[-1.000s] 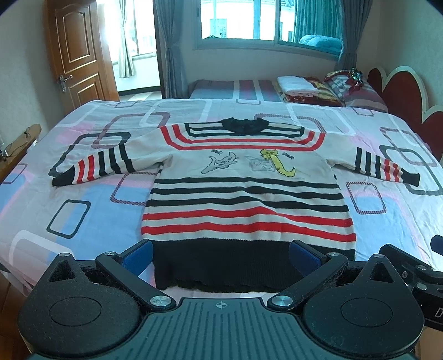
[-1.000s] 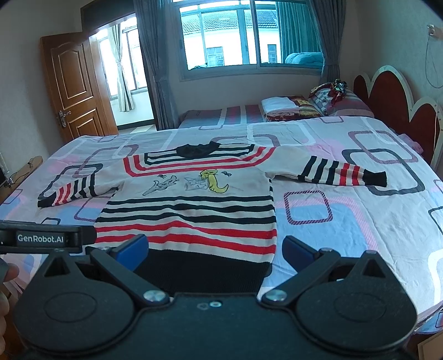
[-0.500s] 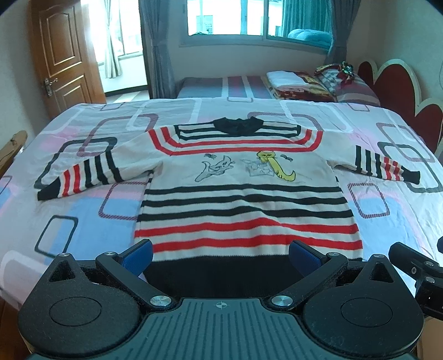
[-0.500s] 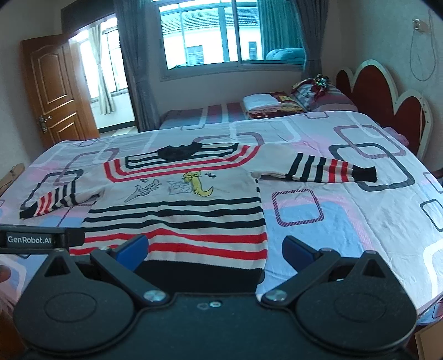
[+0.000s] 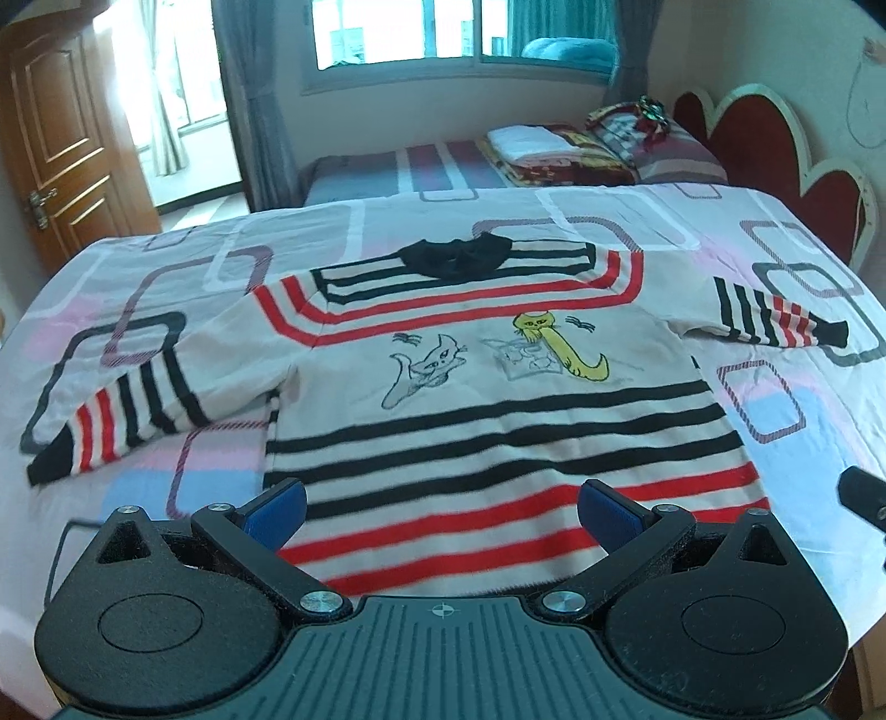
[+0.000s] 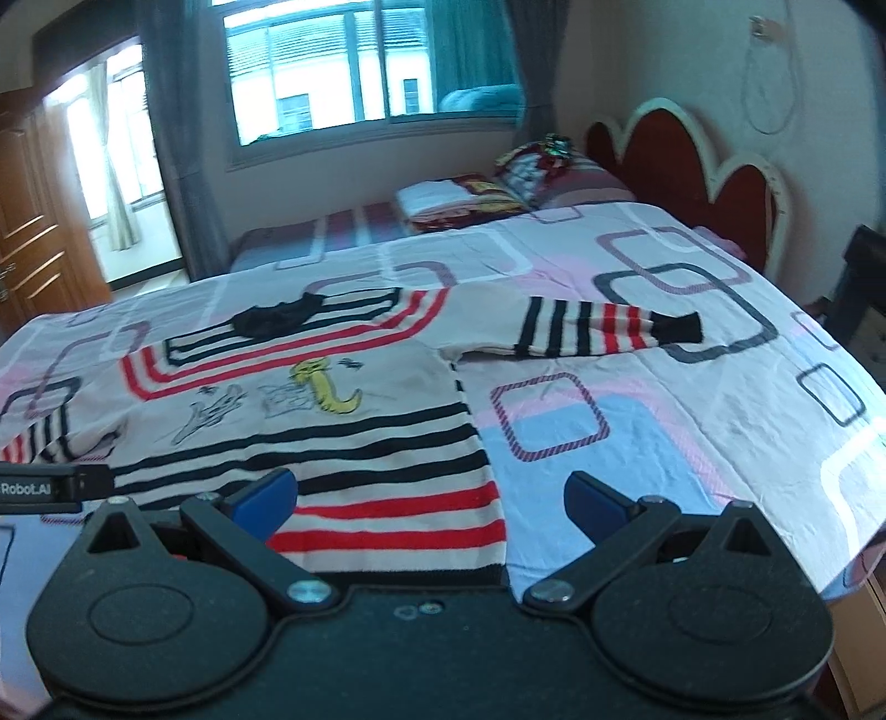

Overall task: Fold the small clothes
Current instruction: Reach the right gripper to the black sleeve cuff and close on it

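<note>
The left gripper (image 5: 441,512) is wide open over the bottom stripes of the sweater (image 5: 498,399). The right gripper (image 6: 431,501) is wide open too, over the sweater's right bottom corner. The sweater lies flat on the bed (image 6: 637,443), face up, both sleeves spread out. Far behind are folded blankets (image 5: 554,152) and a window (image 6: 360,72).

Daylight pours through the window (image 5: 465,33) and the blown-out doorway (image 5: 166,83), lighting the bed (image 6: 637,443) softly, while fisheye bending darkens corners and slight blur softens everything.
</note>
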`<state>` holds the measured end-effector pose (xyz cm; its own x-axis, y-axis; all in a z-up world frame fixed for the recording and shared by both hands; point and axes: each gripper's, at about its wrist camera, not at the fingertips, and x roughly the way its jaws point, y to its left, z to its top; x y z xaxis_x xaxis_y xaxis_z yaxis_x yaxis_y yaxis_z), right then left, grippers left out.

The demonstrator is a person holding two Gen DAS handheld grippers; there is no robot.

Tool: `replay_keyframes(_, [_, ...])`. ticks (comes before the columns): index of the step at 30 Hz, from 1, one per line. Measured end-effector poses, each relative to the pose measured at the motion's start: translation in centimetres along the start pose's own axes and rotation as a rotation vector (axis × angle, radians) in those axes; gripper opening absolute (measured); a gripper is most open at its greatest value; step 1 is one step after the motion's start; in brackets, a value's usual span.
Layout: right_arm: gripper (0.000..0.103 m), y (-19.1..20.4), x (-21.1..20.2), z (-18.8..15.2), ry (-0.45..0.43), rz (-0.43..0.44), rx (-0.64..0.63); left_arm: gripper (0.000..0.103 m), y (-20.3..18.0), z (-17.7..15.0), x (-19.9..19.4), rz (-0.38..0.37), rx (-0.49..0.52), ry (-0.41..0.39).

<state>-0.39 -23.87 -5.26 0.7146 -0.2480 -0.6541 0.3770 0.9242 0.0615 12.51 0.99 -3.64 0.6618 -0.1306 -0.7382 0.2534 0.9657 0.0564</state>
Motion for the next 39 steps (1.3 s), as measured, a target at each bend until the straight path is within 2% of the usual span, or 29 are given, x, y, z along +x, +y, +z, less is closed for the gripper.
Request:
replay_keyframes(8, [0.102,0.0,1.8,0.8,-0.026,-0.076,0.054,0.103,-0.7,2.4,3.6,-0.035,0.054,0.004])
replay_keyframes(16, [0.101,-2.5,6.4,3.0,-0.015,-0.096,0.074,0.103,-3.1,4.7,7.8,-0.024,0.009,0.022])
replay_keyframes(20, [0.096,-5.1,10.2,4.6,0.005,-0.067,0.092,0.103,-5.1,6.2,10.1,0.016,-0.01,0.014])
replay_keyframes(25, [0.096,-8.8,15.2,6.9,0.037,-0.07,0.118,0.103,-8.0,8.1,13.4,0.037,-0.036,0.02])
replay_keyframes(28, [0.093,-11.2,18.0,7.8,0.059,-0.085,0.129,0.103,-9.9,9.1,15.6,0.041,-0.026,0.035])
replay_keyframes(30, [0.086,-12.9,19.9,8.3,0.074,-0.092,0.153,0.103,-11.3,9.7,17.2,0.043,-0.014,0.045])
replay_keyframes(33, [0.081,-15.3,22.7,8.9,0.107,-0.11,0.179,0.103,-12.8,10.4,19.2,0.036,-0.009,0.059])
replay_keyframes(39, [0.076,-19.9,26.9,9.9,0.139,-0.167,0.239,0.103,-14.9,11.5,22.0,0.058,0.024,0.065])
